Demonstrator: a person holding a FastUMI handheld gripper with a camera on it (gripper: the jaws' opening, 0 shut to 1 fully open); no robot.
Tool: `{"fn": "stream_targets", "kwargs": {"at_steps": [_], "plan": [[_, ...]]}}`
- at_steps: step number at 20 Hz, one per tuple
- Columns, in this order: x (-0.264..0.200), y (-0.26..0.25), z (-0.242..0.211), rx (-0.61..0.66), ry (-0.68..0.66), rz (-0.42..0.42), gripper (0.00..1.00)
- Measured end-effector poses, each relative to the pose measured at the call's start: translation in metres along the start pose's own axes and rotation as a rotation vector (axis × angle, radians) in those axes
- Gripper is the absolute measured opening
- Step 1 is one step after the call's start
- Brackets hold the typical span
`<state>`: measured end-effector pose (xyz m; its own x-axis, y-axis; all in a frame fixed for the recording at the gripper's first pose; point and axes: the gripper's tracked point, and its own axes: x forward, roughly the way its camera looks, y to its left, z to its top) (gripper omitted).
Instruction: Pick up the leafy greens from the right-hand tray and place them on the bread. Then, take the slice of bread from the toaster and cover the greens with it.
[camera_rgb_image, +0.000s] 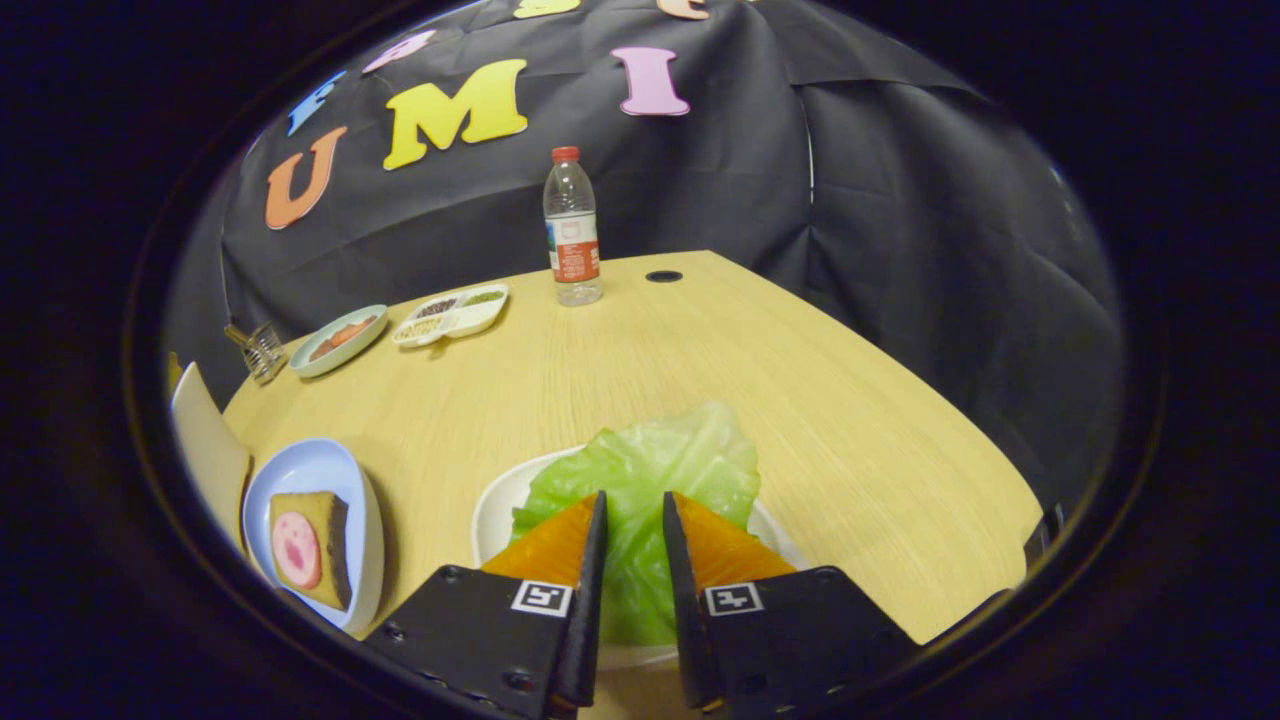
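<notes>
Leafy greens (650, 470) lie on a white tray (492, 515) directly under the tongs (634, 505), whose two fingers stand close together with a narrow gap, the leaf showing through that gap. I cannot tell whether they are pinching the leaf or only hovering just above it. So the first step looks barely begun: the greens are not yet on the bread. That bread (312, 548), a slice with a round pink piece on top, waits on a pale blue plate (330, 470) to the left of the tray, near the desk (800, 400) edge. Placing the leaf and covering it with the toaster slice both remain. Far beyond stand a water bottle (572, 230) with a red label too small to read, a divided dish (452, 313) and a small bowl (338, 340).
</notes>
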<state>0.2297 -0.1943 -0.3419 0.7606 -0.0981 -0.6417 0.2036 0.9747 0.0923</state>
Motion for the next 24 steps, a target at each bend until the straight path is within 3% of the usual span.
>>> {"fn": "stream_targets", "kwargs": {"at_steps": [2, 4, 10, 14, 21, 24], "plan": [[0.000, 0.003, 0.002, 0.016, 0.002, 0.006, 0.08], [-0.001, 0.001, 0.004, 0.028, 0.003, 0.002, 0.01], [-0.040, 0.001, 0.037, 0.026, -0.088, 0.023, 0.01], [-0.072, 0.028, 0.053, 0.003, -0.126, 0.081, 0.01], [-0.127, 0.137, 0.045, -0.077, -0.155, 0.284, 0.01], [-0.126, 0.185, 0.027, -0.122, -0.143, 0.339, 0.01]]}}
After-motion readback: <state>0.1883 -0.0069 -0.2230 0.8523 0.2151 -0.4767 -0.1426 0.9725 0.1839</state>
